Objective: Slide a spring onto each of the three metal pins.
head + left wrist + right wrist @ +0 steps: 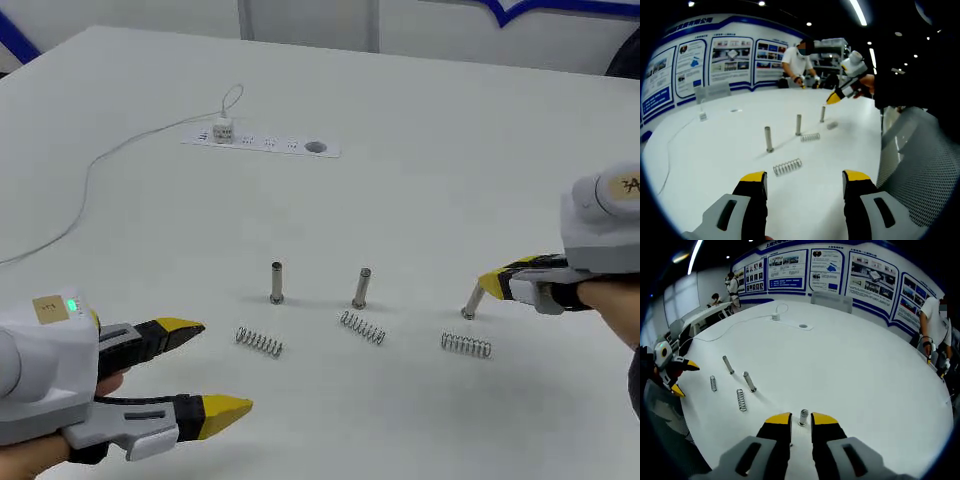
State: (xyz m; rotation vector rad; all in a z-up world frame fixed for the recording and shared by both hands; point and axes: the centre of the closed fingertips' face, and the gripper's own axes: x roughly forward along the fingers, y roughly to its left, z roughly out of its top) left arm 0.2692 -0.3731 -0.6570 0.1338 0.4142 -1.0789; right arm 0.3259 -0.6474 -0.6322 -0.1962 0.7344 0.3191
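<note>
table (420, 120) | left gripper (218, 366): jaws wide apart, empty | right gripper (801, 420): jaws pinched about tilted pin (803, 415), apparently gripping; contact and pin base hidden | left pin (277, 283), middle pin (362, 288): upright, bare, beyond left jaws | spring (787, 166): just ahead of left jaws, axis crosswise, far nearer left gripper

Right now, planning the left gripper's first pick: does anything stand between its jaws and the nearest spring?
Nothing visible. The left gripper is open, and the nearest spring lies on bare table just ahead; the nearest pin stands beyond the spring.
</note>
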